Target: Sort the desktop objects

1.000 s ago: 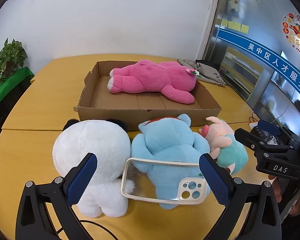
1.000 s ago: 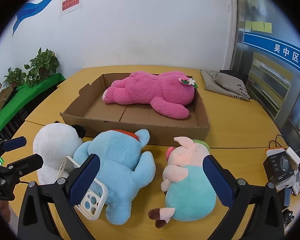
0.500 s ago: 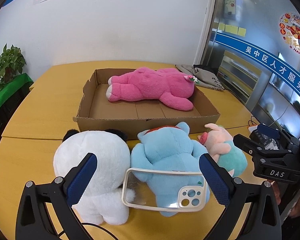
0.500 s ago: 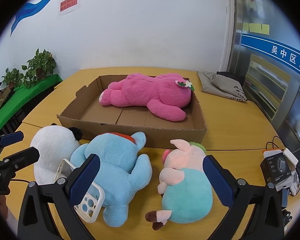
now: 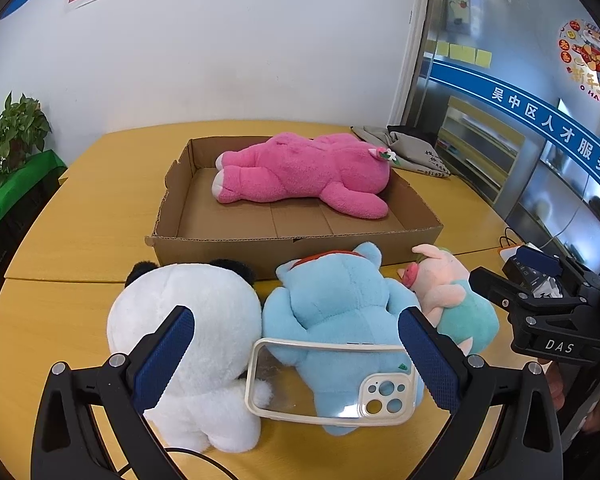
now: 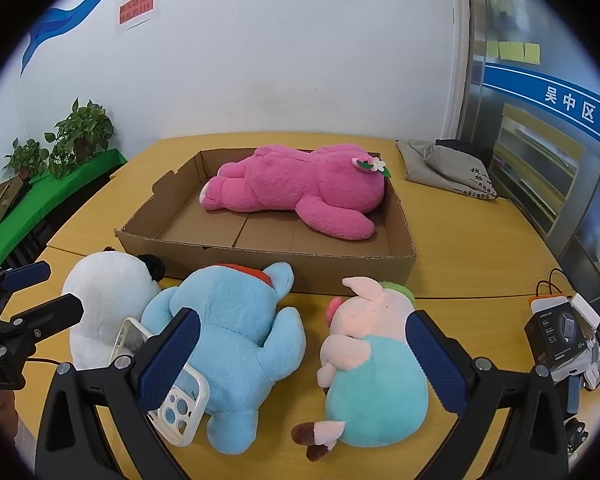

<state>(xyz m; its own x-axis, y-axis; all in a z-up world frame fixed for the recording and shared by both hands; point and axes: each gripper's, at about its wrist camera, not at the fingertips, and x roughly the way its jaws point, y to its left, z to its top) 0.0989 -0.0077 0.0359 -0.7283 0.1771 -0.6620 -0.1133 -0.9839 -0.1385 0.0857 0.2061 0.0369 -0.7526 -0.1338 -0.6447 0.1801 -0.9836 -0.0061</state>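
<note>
A pink plush bear (image 5: 300, 172) (image 6: 300, 196) lies inside a shallow cardboard box (image 5: 292, 246) (image 6: 268, 264). In front of the box sit a white panda plush (image 5: 188, 340) (image 6: 108, 300), a blue plush (image 5: 336, 312) (image 6: 236, 328) and a pink pig plush in teal (image 5: 452, 300) (image 6: 372, 352). A clear phone case (image 5: 332, 384) (image 6: 172, 384) leans on the blue plush. My left gripper (image 5: 296, 360) is open, raised behind the panda and blue plush. My right gripper (image 6: 300, 364) is open above the blue plush and pig.
A grey cloth bag (image 6: 448, 168) lies at the table's far right. A black charger box with cables (image 6: 556, 336) sits at the right edge. Potted plants (image 6: 80, 136) stand on a green shelf at the left. Glass doors stand to the right.
Both grippers have pulled back and risen a little, so the toys and box look slightly farther. Nothing on the table has moved.
</note>
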